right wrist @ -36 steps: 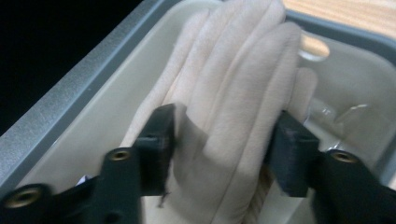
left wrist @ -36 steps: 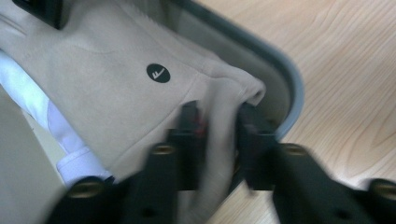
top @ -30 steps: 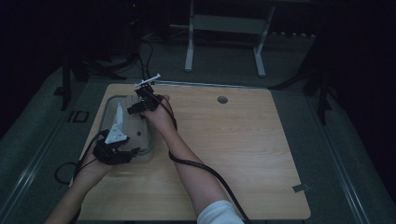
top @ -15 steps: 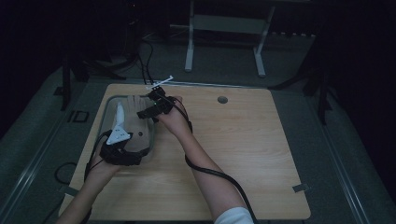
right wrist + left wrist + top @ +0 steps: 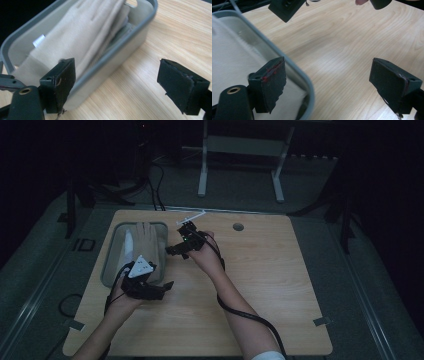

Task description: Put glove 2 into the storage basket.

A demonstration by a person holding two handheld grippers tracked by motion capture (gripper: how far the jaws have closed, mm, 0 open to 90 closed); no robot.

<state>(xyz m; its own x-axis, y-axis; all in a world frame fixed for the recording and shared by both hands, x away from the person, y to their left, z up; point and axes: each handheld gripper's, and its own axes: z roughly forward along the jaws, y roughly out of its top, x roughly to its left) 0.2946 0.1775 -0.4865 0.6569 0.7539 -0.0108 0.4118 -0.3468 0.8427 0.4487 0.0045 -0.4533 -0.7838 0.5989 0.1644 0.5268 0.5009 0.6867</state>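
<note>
With the beige knitted fabric glove (image 5: pixel 82 35) lying flat inside the shallow grey plastic tray (image 5: pixel 111 251), apparently to stow it, the left gripper (image 5: pixel 161 290), whose jaws have just been opening, and the right gripper (image 5: pixel 176 250) both gape empty just beside that tray on the light wooden table (image 5: pixel 280 285).

Near end of the grey tray (image 5: pixel 111 270) hidden under the left tool (image 5: pixel 165 289) in the high view, beige glove (image 5: pixel 82 37) cut off at the right gripper view's top edge, small white tag (image 5: pixel 38 40) unreadable
</note>
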